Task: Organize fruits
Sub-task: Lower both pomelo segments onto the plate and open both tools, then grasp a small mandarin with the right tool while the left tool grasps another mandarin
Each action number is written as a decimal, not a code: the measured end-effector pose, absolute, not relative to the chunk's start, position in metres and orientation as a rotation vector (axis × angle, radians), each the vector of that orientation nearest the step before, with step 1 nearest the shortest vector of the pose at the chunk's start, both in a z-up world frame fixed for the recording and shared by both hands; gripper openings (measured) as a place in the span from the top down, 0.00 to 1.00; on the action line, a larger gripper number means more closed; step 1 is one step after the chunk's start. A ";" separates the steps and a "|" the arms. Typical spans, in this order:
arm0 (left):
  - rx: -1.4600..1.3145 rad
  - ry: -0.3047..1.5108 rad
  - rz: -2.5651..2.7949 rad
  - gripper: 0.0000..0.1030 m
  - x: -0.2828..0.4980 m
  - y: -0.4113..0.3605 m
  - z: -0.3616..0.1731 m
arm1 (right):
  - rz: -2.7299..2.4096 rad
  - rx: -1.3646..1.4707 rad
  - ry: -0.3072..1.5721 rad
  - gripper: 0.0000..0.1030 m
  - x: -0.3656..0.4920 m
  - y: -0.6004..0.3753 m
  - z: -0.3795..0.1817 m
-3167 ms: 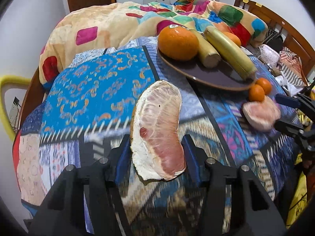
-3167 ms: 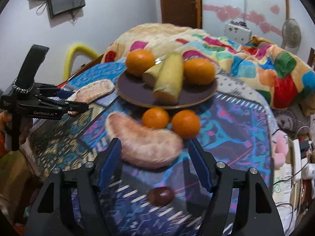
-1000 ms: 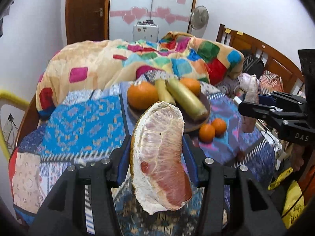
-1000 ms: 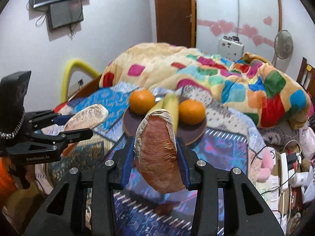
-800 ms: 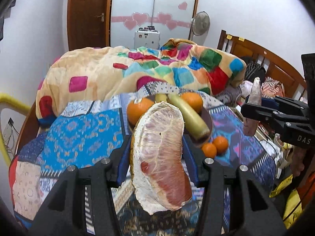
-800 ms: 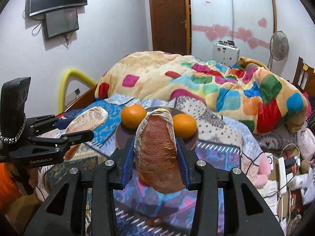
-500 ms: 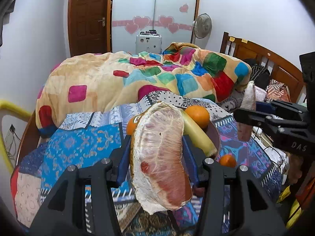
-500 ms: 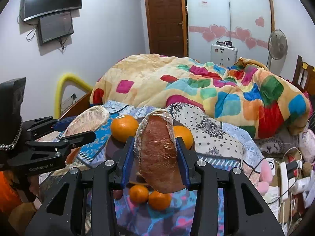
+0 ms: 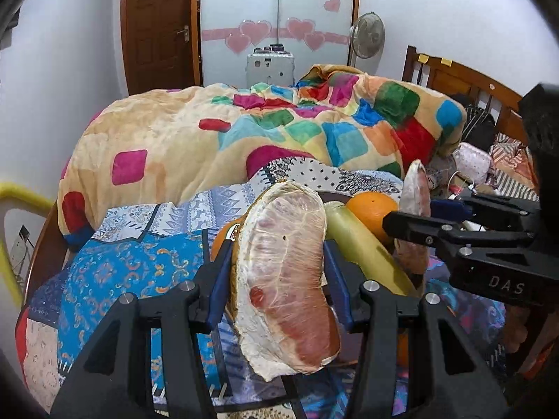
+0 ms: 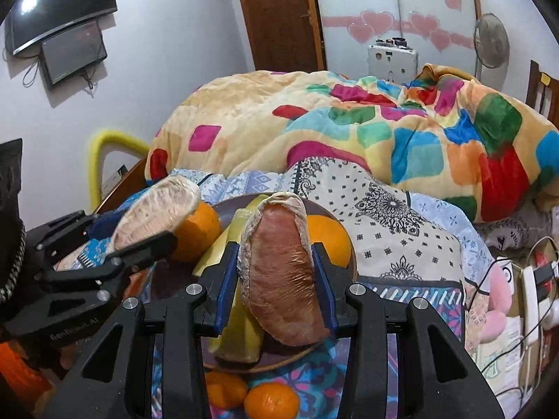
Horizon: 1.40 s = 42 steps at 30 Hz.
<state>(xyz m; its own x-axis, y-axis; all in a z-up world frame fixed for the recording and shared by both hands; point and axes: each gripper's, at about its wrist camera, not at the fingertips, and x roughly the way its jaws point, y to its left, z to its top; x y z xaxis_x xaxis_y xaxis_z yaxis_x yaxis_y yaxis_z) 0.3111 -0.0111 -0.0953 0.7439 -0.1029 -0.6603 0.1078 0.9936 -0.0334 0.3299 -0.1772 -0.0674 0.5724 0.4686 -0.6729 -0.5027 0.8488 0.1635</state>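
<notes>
My left gripper (image 9: 277,281) is shut on a big peeled pomelo segment (image 9: 284,279), held upright above the bed. My right gripper (image 10: 276,277) is shut on a darker pink pomelo segment (image 10: 279,272). Both hang over a dark round plate (image 10: 335,237) that carries two large oranges (image 10: 328,237) (image 10: 195,232) and two yellow-green bananas (image 9: 363,251). In the left wrist view the right gripper (image 9: 419,225) shows at the right with its segment (image 9: 414,192). In the right wrist view the left gripper (image 10: 136,241) and its segment (image 10: 157,209) sit at the left. Two small mandarins (image 10: 270,399) lie in front of the plate.
The plate rests on a patterned blue bedspread (image 9: 132,269). A bunched patchwork blanket (image 9: 244,139) fills the back of the bed. A wooden headboard (image 9: 464,83) stands at the right, with cables and a power strip (image 10: 534,300) beside the bed. A yellow tube (image 10: 104,150) curves at the left.
Both grippers have carried their pomelo segments forward and slightly down toward the plate, which now sits right behind and beneath them. The grips have not changed.
</notes>
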 end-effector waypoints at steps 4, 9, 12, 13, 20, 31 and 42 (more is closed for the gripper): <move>-0.006 0.746 -0.118 0.51 0.318 -0.011 -0.102 | 0.566 -0.073 0.781 0.63 0.333 -0.172 -0.070; -0.032 0.726 -0.126 0.51 0.320 -0.009 -0.099 | 0.573 -0.053 0.783 0.62 0.334 -0.173 -0.071; -0.026 0.727 -0.133 0.51 0.321 -0.010 -0.096 | 0.568 -0.065 0.777 0.62 0.331 -0.173 -0.070; -0.024 0.727 -0.132 0.51 0.320 -0.010 -0.096 | 0.567 -0.069 0.777 0.62 0.331 -0.172 -0.070; -0.050 0.732 -0.129 0.51 0.312 -0.004 -0.092 | 0.547 -0.076 0.800 0.46 0.331 -0.176 -0.075; -0.023 0.714 -0.140 0.47 0.278 -0.005 -0.078 | 0.554 -0.111 0.763 0.46 0.294 -0.198 -0.063; -0.040 0.773 -0.176 0.41 0.244 -0.010 -0.085 | 0.558 -0.235 0.768 0.46 0.249 -0.210 -0.082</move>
<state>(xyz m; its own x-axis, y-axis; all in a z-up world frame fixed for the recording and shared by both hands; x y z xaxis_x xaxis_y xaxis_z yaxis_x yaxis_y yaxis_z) 0.2438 -0.0100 -0.0847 0.7019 -0.1726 -0.6911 0.1434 0.9846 -0.1003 0.2485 -0.2104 -0.0821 0.5840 0.3898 -0.7121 -0.5564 0.8309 -0.0015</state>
